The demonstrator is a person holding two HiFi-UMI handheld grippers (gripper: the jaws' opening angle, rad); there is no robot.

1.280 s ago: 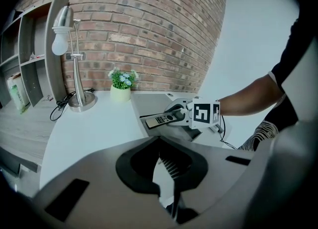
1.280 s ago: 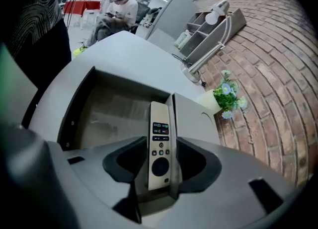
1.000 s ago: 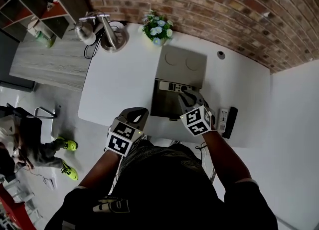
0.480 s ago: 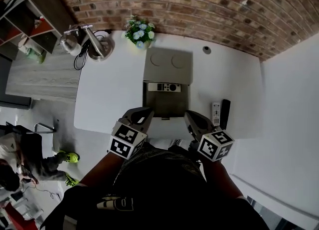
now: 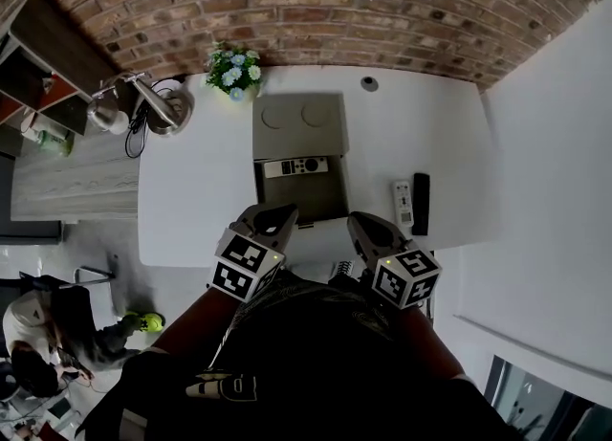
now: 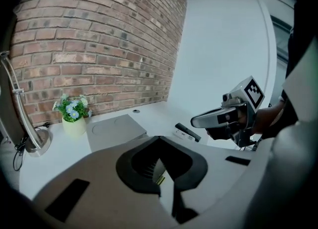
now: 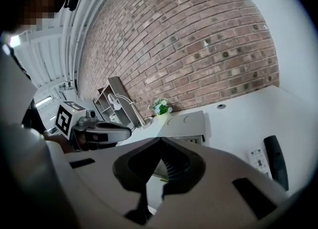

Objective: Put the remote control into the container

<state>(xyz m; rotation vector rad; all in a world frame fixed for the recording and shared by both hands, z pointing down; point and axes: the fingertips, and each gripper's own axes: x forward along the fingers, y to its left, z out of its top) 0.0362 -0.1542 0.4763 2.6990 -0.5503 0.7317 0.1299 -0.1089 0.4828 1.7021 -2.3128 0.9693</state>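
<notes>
Two handheld grippers hover over the near edge of a white table (image 5: 196, 190), both with jaws closed on nothing. The left gripper (image 5: 271, 216) sits just near-left of an open grey container (image 5: 316, 202); the right gripper (image 5: 364, 226) sits just near-right of it. The grey remote control (image 5: 295, 167) lies crosswise inside the container, against its far wall. The container's lid (image 5: 296, 128) lies flat on the far side. To the right, well apart from the container, a white remote (image 5: 403, 203) and a black remote (image 5: 420, 203) lie side by side. A small pot of flowers (image 5: 230, 71) stands at the far left, by a brick wall (image 5: 316, 9).
</notes>
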